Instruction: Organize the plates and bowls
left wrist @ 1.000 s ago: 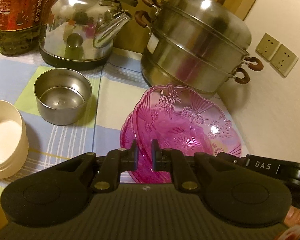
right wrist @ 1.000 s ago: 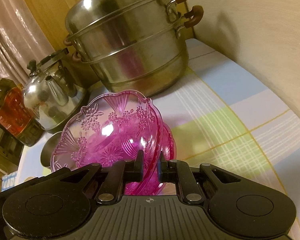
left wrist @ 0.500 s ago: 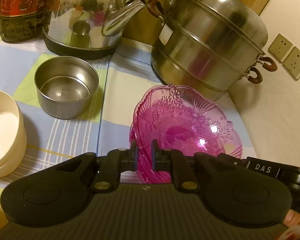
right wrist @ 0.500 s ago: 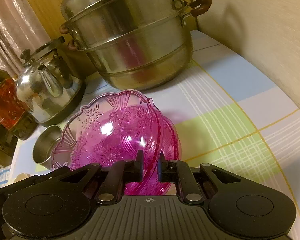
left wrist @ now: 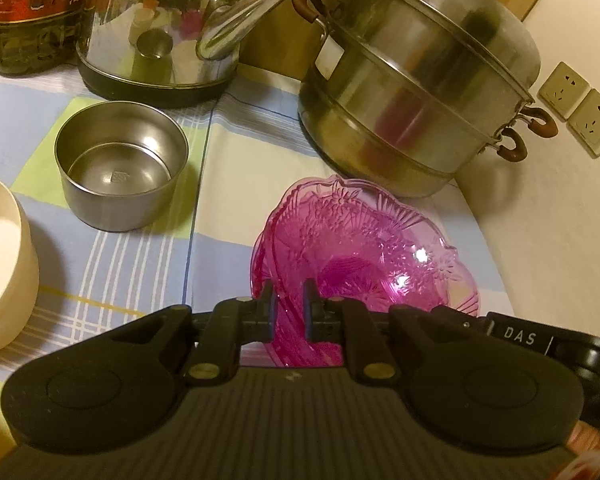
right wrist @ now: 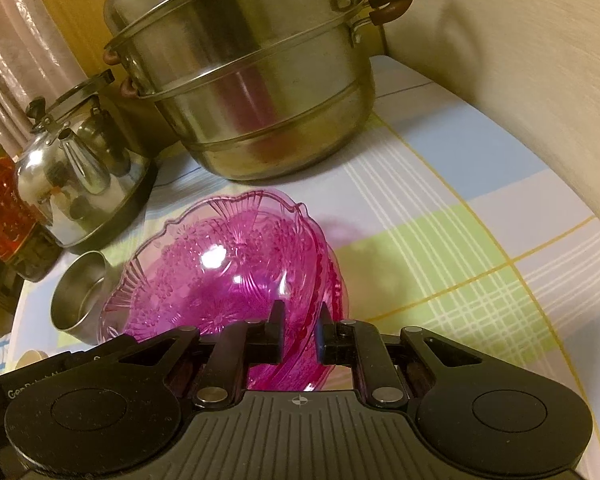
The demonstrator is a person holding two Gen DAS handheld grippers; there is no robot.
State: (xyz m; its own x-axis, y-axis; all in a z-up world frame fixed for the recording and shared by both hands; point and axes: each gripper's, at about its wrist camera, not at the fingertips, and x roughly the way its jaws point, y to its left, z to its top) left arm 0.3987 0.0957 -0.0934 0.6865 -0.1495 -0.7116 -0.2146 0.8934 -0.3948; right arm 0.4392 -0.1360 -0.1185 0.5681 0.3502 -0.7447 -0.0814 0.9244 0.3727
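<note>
Checked cloth covers the worktop, where the pink glass bowl sits before the steel steamer pot. Left gripper and right gripper each pinch its near rim (opposite sides) between nearly closed jaws.

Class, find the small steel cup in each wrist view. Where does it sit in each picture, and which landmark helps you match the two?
Left wrist view: the small steel cup stands upper left, in front of the kettle.
Right wrist view: the cup sits at the left edge, partly behind the pink bowl.
Shared landmark: the large steel steamer pot.
</note>
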